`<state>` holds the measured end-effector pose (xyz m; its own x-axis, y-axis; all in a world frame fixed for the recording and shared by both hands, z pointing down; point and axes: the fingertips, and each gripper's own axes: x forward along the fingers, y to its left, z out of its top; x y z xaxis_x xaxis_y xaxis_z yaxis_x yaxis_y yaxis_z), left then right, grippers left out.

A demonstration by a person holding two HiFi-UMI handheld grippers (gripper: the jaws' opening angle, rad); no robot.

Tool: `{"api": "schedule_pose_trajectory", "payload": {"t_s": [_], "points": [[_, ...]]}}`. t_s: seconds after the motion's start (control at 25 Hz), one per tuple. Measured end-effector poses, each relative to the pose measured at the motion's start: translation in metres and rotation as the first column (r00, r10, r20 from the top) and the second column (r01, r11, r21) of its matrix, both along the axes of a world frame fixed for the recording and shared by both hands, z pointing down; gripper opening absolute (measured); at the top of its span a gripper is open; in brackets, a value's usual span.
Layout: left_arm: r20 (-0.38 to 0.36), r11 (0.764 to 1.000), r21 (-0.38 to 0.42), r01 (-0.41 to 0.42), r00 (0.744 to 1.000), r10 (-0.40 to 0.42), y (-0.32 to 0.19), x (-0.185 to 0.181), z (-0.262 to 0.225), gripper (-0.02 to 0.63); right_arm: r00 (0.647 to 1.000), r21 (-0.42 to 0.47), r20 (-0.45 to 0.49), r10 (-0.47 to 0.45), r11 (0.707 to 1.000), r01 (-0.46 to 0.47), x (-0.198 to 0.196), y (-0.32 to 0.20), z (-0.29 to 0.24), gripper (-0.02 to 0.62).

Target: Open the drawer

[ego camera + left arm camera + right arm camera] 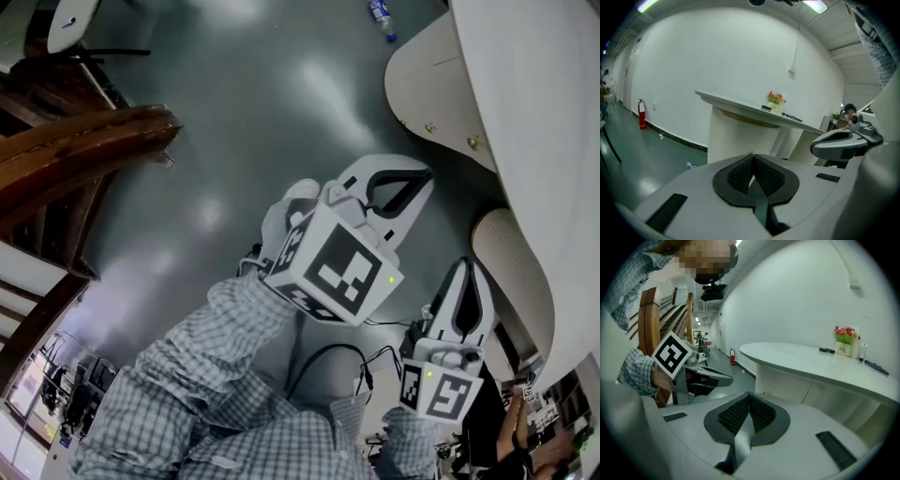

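A white counter (811, 363) with a curved top stands ahead of both grippers; flat panels with seams (787, 380) sit under its top, and a small brass knob (765, 393) shows just past my right jaws. I cannot pick out a drawer front with certainty. My left gripper (424, 178) hangs over the floor beside the counter's rounded end (427, 89), its pads pressed together on nothing. My right gripper (466, 264) is nearer the person's body and is also shut and empty. In the left gripper view the left gripper (751, 154) points at the counter's base (740, 138).
A wooden staircase (75, 159) runs along the left. A plastic bottle (380, 19) lies on the grey-green floor. A small flower box (843, 344) and dark items sit on the counter top. A fire extinguisher (642, 114) stands by the far wall. The person's checked sleeves (206, 375) fill the lower part of the head view.
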<state>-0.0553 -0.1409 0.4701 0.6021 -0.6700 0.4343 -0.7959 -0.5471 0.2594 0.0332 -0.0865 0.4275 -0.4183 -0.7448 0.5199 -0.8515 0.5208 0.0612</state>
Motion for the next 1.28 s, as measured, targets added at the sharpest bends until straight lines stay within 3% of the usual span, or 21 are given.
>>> {"api": "schedule_pose_trajectory", "payload": {"t_s": [0.36,0.6,0.92,1.28], "points": [[0.001,0.997,0.036,0.072,0.997,-0.072,-0.023,0.011,0.046,0.014,0.999,-0.044,-0.019,-0.028,0.999,0.027,0.003,0.01,0.029,0.009],[0.041,0.997,0.055,0.046,0.998,-0.048,-0.04,0.027,0.065,0.074,0.999,-0.054,-0.032,-0.04,0.998,0.039,0.008,0.01,0.036,0.009],[0.037,0.999,0.053,0.006,0.999,-0.008,-0.057,0.063,0.076,0.13,0.999,-0.049,-0.03,-0.04,0.998,0.038,0.017,0.006,0.037,0.009],[0.036,0.999,0.026,0.023,0.999,-0.024,-0.081,0.08,0.09,0.155,0.999,-0.045,-0.022,-0.043,0.998,0.042,0.021,0.001,0.038,0.009]]}}
